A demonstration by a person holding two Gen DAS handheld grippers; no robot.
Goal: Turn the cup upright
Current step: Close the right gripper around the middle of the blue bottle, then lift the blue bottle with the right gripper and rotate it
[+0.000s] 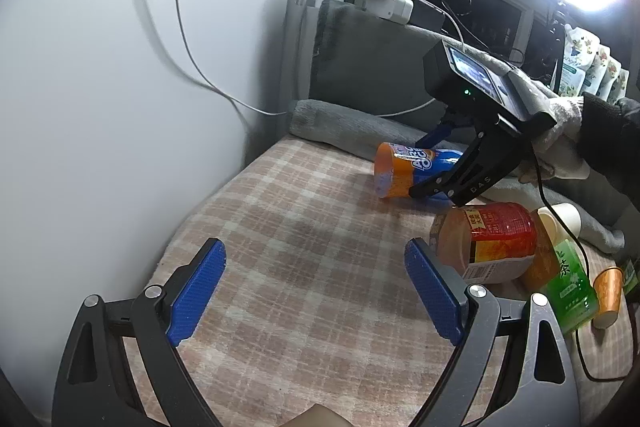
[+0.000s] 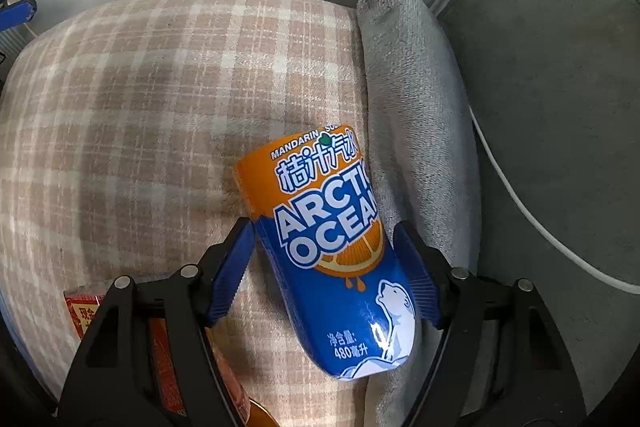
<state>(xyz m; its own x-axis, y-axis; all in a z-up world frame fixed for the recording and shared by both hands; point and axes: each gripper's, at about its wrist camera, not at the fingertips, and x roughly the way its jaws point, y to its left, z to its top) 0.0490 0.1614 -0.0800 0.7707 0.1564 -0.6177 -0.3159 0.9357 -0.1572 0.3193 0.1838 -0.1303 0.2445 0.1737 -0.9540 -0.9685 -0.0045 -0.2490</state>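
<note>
The left gripper [image 1: 315, 293] hangs released over bare pink plaid bedding [image 1: 280, 227]. Further right, the orange-and-blue Arctic Ocean plastic cup [image 2: 332, 251] lies on its side against the grey fleece roll [image 2: 404, 99], with the right gripper [image 2: 328, 275] straddling it; whether it is clenched, I cannot tell.

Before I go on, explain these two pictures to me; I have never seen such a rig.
A person holds a two-finger gripper in each hand, each with a fisheye camera looking along its fingers. The left camera shows the left gripper open over a checked cloth, and across from it the right gripper at the orange-and-blue cup, which lies on its side. The right camera shows that cup between its blue fingers; contact is unclear. A red-labelled jar and a green bottle lie nearby.
</note>
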